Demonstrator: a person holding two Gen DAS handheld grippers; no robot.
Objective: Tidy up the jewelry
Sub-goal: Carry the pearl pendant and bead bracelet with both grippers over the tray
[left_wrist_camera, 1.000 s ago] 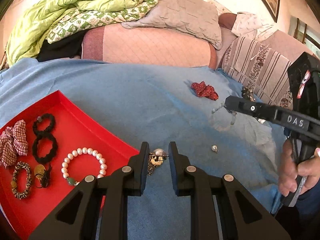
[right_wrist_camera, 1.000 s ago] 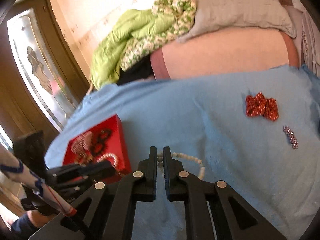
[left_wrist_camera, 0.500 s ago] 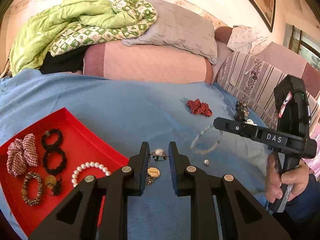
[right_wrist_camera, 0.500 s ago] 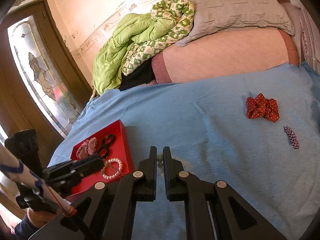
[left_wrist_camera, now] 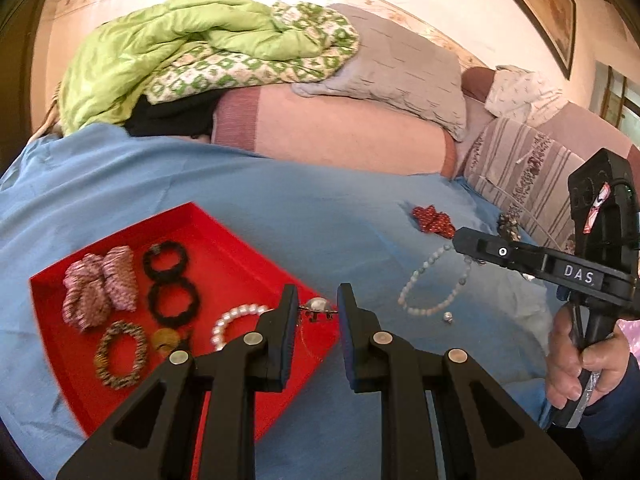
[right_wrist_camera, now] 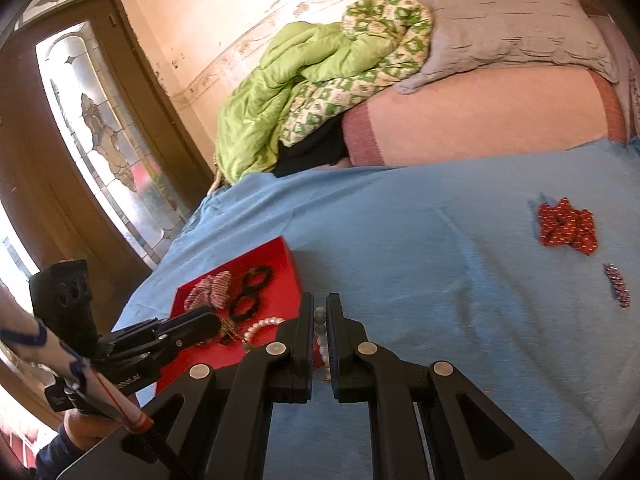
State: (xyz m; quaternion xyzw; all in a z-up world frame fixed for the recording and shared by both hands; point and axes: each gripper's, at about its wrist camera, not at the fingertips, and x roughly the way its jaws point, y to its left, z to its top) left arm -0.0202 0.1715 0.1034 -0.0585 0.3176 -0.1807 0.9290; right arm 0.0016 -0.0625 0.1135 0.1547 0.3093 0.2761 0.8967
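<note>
My left gripper point(left_wrist_camera: 317, 312) is shut on a pearl brooch point(left_wrist_camera: 318, 307) and holds it above the right corner of the red tray point(left_wrist_camera: 224, 236). The tray holds a checked scrunchie point(left_wrist_camera: 98, 282), two black hair ties point(left_wrist_camera: 173, 280), a braided band point(left_wrist_camera: 120, 354), a gold piece point(left_wrist_camera: 166, 338) and a white pearl bracelet point(left_wrist_camera: 230, 320). My right gripper point(right_wrist_camera: 320, 332) is shut on a pale bead bracelet point(right_wrist_camera: 321, 326), which hangs from it in the left wrist view point(left_wrist_camera: 430, 284), lifted over the blue sheet point(right_wrist_camera: 420, 240).
A red dotted scrunchie point(right_wrist_camera: 568, 226) and a small beaded clip point(right_wrist_camera: 618, 284) lie on the sheet to the right. A loose pearl point(left_wrist_camera: 448, 316) lies near the bracelet. Pillows and a green quilt point(left_wrist_camera: 192, 40) are piled at the back. A door stands at left.
My left gripper lifted the brooch off the sheet and carried it left over the tray's corner. My right gripper raised the bead bracelet off the sheet and moved toward the tray.
</note>
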